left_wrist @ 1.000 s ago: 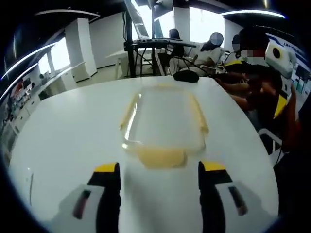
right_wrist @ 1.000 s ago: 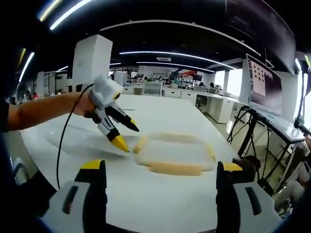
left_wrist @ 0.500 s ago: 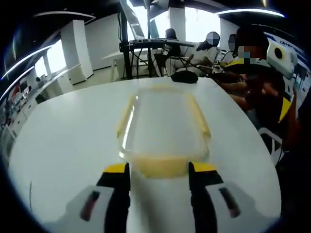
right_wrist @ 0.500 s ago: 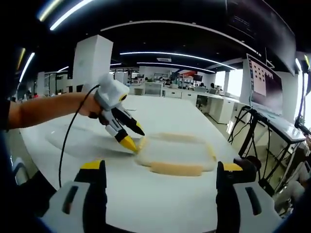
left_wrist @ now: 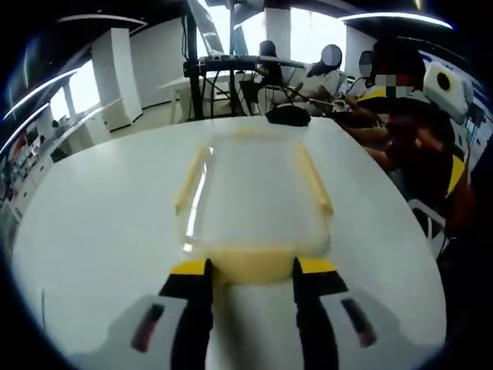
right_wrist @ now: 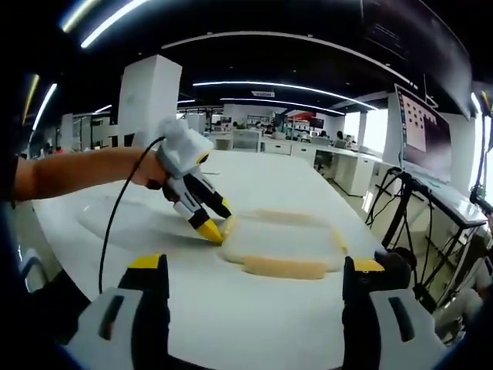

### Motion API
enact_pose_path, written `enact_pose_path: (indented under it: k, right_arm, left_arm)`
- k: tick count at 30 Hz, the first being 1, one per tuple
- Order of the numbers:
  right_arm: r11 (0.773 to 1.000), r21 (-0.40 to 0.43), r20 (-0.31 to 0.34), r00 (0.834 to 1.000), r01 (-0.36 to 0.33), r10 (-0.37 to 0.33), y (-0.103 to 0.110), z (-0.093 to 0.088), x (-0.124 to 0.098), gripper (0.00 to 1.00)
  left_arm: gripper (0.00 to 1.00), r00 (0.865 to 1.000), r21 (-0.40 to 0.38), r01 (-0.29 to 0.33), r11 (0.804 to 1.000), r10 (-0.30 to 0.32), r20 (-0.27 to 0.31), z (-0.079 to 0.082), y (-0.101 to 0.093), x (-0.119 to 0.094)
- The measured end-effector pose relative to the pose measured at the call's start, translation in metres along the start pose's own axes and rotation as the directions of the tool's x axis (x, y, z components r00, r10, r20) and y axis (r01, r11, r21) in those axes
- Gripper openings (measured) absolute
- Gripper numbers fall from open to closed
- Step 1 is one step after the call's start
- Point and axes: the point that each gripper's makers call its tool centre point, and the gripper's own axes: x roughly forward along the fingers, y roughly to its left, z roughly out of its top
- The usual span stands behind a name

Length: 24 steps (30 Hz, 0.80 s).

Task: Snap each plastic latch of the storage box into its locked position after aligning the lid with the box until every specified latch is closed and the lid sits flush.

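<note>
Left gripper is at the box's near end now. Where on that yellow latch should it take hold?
Grip the near-end yellow latch at its middle, coming straight in from this short end. The left gripper already straddles it, and the flap lies flat across the box's width.

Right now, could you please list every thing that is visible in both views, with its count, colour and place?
storage box: one, clear with yellow latches, on the middle of the table.
near latch: one, yellow, at the box end between the left gripper's jaw tips.
table: one, white, under the box.
black object: one, at the far table edge in the left gripper view.
monitor: one, on a stand right of the table in the right gripper view.
seated people: several, beyond the table.
left gripper: one, yellow tips, at the box's end.
right gripper: one, jaws wide apart, short of the box.
</note>
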Motion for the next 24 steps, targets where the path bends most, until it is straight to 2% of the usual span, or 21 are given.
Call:
enact_pose_path:
  k: [10, 24]
  right_arm:
    - [1.000, -0.008, -0.004, 1.000, -0.008, 0.008, -0.0003, -0.0017, 0.0023, 0.93]
    - [1.000, -0.009, -0.005, 1.000, -0.001, 0.001, -0.0014, -0.0024, 0.0028, 0.92]
  left_arm:
    - [0.40, 1.000, -0.001, -0.001, 1.000, 0.001, 0.029, 0.0010, -0.0040, 0.0023]
    - [0.39, 0.999, 0.000, -0.005, 1.000, 0.005, 0.034, -0.0009, -0.0012, 0.0022]
